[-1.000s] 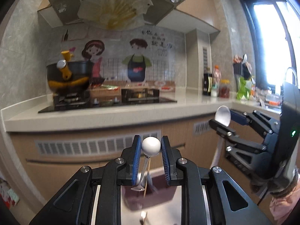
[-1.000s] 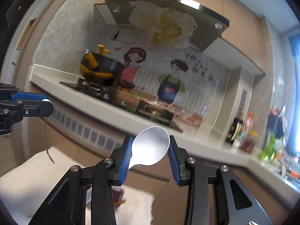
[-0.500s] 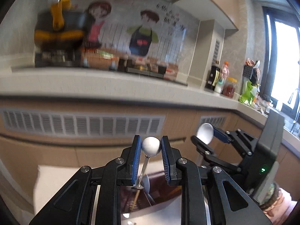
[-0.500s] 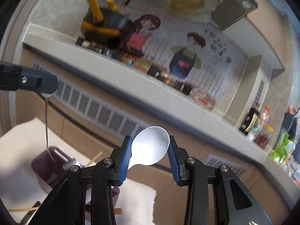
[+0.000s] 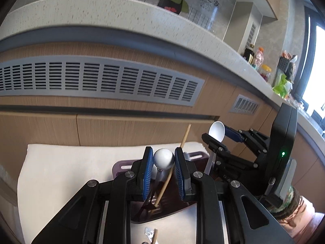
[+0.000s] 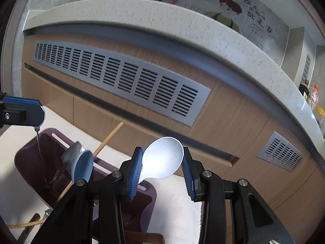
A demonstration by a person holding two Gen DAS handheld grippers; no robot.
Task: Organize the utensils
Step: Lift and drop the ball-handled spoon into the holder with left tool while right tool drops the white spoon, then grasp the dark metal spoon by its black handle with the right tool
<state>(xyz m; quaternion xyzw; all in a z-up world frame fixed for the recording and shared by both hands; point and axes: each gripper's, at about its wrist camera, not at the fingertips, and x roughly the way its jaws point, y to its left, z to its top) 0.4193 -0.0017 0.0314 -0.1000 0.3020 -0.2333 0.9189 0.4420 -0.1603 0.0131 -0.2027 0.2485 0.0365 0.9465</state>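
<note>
A white cloth (image 5: 61, 174) carries the purple utensil holder (image 6: 30, 162). Over the holder, the left gripper (image 5: 163, 160) is narrowly parted, clamping the ball end of a metal utensil (image 5: 163, 159) whose shaft hangs inside. Beside the holder's right end, the right gripper (image 6: 161, 162) pinches a white spoon (image 6: 162, 160) by its bowl. A chopstick (image 6: 107, 140) leans out of the holder.

Bright window glare, blurred counter, fisheye-bent edges.

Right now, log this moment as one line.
left gripper: shut on ball-topped utensil | right gripper: shut on white spoon | both over purple caddy | caddy holds chopstick, blue spoon
</note>
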